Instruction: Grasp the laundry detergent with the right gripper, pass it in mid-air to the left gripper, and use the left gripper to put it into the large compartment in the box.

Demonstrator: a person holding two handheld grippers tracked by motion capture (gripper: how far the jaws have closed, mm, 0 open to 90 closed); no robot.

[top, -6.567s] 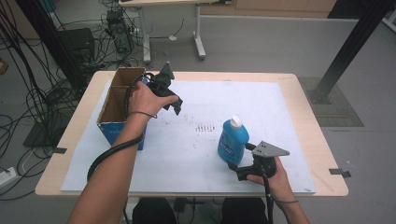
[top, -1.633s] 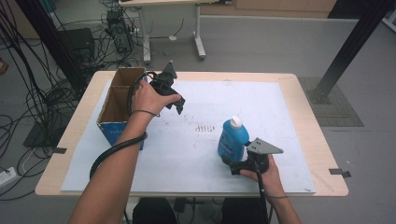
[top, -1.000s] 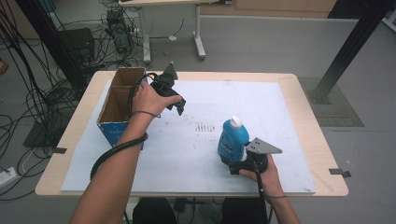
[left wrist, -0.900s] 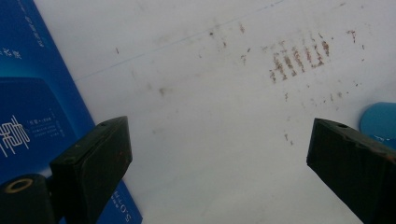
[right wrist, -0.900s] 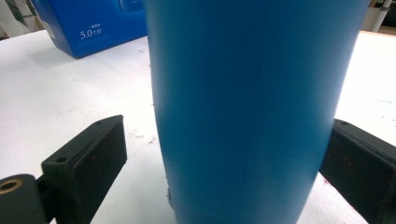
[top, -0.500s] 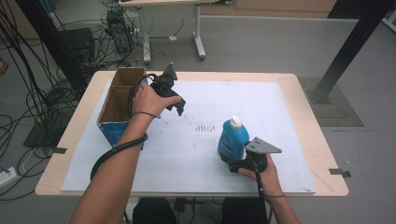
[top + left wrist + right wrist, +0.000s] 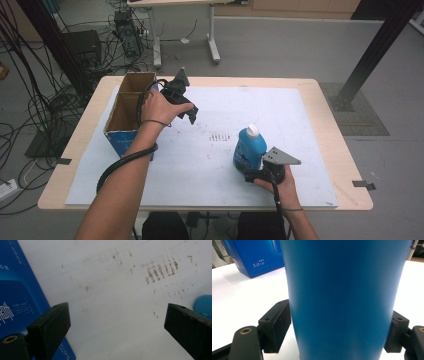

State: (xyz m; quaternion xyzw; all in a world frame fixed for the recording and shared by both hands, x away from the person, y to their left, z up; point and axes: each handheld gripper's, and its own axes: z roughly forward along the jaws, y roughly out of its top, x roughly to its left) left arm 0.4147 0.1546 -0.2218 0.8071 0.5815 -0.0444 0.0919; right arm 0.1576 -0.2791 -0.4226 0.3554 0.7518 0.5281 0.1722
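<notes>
A blue bottle [image 7: 248, 150] with a white cap stands upright on the white sheet, front right. My right gripper [image 7: 248, 169] comes in from the near side at its base. In the right gripper view the bottle [image 7: 342, 297] rises between the jaws; they have just been closing, and both pads [image 7: 279, 322] now press its sides. My left gripper [image 7: 191, 114] hangs open above the sheet beside the blue cardboard box [image 7: 125, 142], pointing down. Nothing lies between its jaws in the left gripper view [image 7: 117, 320], just bare sheet.
The open-topped box [image 7: 17, 290] stands at the table's left, and appears far off in the right gripper view [image 7: 257, 255]. Brown smudges [image 7: 219, 136] mark the sheet's middle. The table's wooden edge [image 7: 345, 150] runs along the right. Cables and desk legs lie on the floor behind.
Since the oldest frame the right hand has edged slightly closer to the bottle. Over the last second neither hand nor the bottle has visibly shifted in the high view.
</notes>
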